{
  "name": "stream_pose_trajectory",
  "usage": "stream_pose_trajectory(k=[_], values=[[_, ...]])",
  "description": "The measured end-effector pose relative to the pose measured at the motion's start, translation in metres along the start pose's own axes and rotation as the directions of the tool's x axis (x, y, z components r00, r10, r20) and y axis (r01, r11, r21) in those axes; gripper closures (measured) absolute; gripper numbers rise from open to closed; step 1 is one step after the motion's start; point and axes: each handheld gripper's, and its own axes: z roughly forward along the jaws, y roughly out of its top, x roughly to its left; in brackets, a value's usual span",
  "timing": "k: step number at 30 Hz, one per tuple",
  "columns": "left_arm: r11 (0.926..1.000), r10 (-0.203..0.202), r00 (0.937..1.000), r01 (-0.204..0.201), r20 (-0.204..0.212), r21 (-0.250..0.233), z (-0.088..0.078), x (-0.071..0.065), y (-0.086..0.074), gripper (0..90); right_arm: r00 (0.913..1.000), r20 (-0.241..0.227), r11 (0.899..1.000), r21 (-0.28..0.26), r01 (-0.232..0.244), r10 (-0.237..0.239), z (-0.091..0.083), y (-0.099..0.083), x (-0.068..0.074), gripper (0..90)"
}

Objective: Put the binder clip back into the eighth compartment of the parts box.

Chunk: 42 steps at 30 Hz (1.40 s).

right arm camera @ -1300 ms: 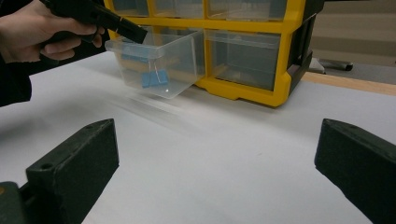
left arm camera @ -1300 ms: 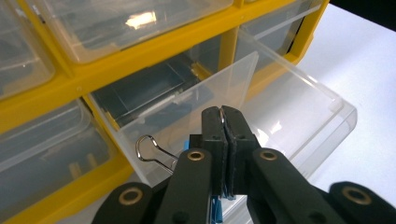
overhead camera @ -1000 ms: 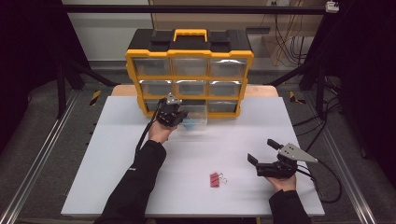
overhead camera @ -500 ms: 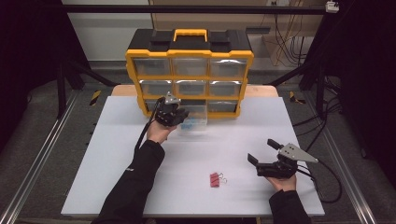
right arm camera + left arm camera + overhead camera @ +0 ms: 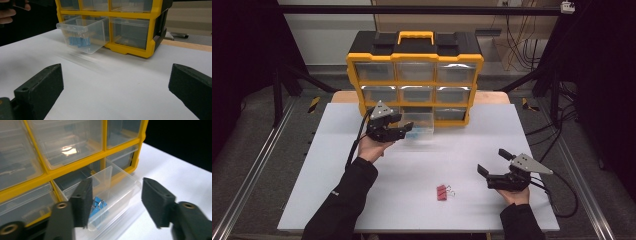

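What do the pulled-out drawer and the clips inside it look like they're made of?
The drawer looks like clear, glossy plastic: the contents show through its walls, and the rim catches highlights. The blue clips seem to be painted metal binder clips with shiny wire handles, though blur leaves that open.

Table [image 5: 362,195]: white, matte top; wooden edge showing at the back, either side of the cabinet.
Drawer cabinet [image 5: 414,70]: yellow frame, black top with yellow handle, clear drawers in three rows; stands at the back edge, centred.
Pulled-out drawer [image 5: 419,125]: bottom row, middle; clear plastic, drawn forward over the tabletop, blue clips [image 5: 78,41] inside.
Red binder clips [image 5: 443,192]: small pair lying flat on the near part of the top, right of centre, well apart from the cabinet.
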Motion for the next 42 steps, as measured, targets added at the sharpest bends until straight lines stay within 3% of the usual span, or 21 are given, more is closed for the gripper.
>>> stream_pose_trajectory(k=[8, 11, 17, 24, 33, 42], values=[[0.9998, -0.014, 0.9993, 0.015, 0.034, -0.014, -0.021, -0.005, -0.013, 21.1, 1.0000, 0.001, 1.000, 0.001, 0.000, 0.000, 0.000, 0.000, 0.000, 0.3], [0.9997, -0.006, 0.9983, 0.008, 0.058, -0.022, -0.027, -0.009, -0.019, 18.3, 1.0000, 0.001, 1.000, 0.000, -0.001, 0.001, 0.000, 0.000, 0.000, 0.3], [0.9988, 0.035, 0.9976, -0.033, 0.059, -0.036, -0.037, -0.018, -0.029, 10.5, 1.0000, -0.001, 1.000, 0.002, -0.006, 0.006, 0.000, 0.000, 0.000, 0.3], [0.9964, 0.050, 0.9955, -0.045, 0.080, -0.072, -0.044, -0.029, -0.041, 8.1, 1.0000, 0.001, 1.000, 0.001, -0.004, 0.004, 0.000, 0.000, 0.000, 0.4], [0.9958, 0.076, 0.9913, -0.070, 0.108, -0.060, -0.044, -0.043, -0.054, 6.3, 1.0000, 0.001, 1.000, 0.002, -0.004, 0.004, 0.000, 0.000, 0.000, 0.3], [0.9940, 0.109, 0.9837, -0.109, 0.143, -0.008, -0.031, -0.063, -0.066, 5.7, 1.0000, 0.001, 1.000, -0.002, -0.005, 0.005, 0.000, 0.000, 0.000, 0.3]])
